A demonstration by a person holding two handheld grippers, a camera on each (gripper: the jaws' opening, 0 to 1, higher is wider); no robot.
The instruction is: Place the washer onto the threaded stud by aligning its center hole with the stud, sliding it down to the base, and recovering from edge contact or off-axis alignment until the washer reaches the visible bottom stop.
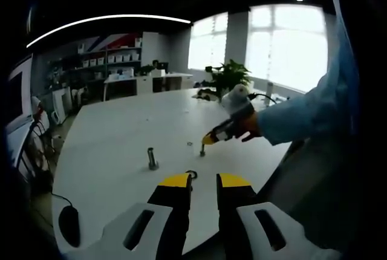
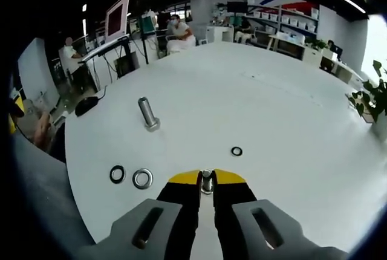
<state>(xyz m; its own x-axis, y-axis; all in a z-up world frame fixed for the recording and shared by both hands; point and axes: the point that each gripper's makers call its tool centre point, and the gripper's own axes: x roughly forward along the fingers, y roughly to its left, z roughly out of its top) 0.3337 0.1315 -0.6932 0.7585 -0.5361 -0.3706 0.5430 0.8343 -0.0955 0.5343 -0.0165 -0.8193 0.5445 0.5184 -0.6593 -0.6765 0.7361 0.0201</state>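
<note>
Metal stud between right hand-held gripper tips, 3 washers nearby.

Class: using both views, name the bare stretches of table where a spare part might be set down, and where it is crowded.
Bare: beyond the threaded stud toward the far table edge, and right of the small ring. Crowded: near the right tongs, by the black ring and washer.

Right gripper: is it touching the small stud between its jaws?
Touching: in the right gripper view, the right gripper has its yellow-tipped jaws closed against both sides of the small stud.
</note>
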